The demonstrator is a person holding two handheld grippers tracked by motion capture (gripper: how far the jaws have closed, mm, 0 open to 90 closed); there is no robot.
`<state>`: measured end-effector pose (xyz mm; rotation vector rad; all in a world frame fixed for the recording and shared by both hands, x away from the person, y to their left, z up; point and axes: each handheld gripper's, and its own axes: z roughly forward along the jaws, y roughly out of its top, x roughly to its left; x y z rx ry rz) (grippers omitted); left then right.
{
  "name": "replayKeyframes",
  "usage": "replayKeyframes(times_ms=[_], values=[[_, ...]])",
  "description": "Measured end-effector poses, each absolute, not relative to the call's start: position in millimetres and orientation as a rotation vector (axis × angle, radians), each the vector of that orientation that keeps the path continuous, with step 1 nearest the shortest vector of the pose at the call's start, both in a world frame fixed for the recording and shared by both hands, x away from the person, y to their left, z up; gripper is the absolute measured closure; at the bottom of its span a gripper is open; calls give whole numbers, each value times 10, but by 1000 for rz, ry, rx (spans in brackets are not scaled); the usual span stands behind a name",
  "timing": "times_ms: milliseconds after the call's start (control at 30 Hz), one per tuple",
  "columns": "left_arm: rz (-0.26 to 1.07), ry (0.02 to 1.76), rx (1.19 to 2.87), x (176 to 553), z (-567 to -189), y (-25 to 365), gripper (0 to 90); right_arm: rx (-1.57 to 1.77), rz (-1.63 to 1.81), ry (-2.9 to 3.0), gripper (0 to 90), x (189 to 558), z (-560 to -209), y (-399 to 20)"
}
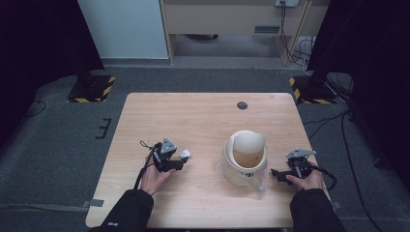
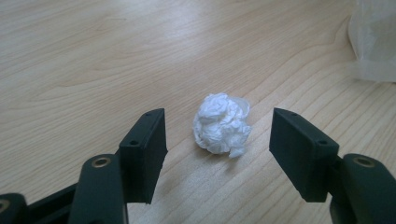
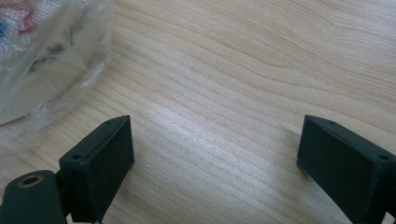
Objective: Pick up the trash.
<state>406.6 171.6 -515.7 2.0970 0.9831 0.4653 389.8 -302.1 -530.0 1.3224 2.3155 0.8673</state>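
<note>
A crumpled white paper ball (image 2: 221,123) lies on the wooden table (image 1: 203,121), also seen as the small white ball (image 1: 185,154) left of centre. My left gripper (image 2: 218,140) is open, its jaws standing either side of the ball without touching it; in the high view the left gripper (image 1: 179,162) points right at the ball. A white bin with a clear plastic liner (image 1: 245,158) stands right of centre, its liner (image 3: 42,56) showing at the upper left of the right gripper view. My right gripper (image 3: 215,158) is open over bare wood, just right of the bin (image 1: 278,175).
A dark round grommet (image 1: 242,105) is set into the table's far side. Black stands with yellow-striped bases (image 1: 92,89) flank the table on grey carpet. The liner's edge (image 2: 376,42) appears at the upper right of the left gripper view.
</note>
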Motion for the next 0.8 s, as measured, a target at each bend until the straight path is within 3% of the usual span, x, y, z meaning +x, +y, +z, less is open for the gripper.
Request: replayKeyframes(times_ms=[467,800], values=[[441,1005,2132,4193,-5254,1648,461,1312,870,2320,78,3899,-5311,-3010],[404,1029,2141,4225,-5284,1611,594,1314,873,2322,72,3898,-5313,-3007]])
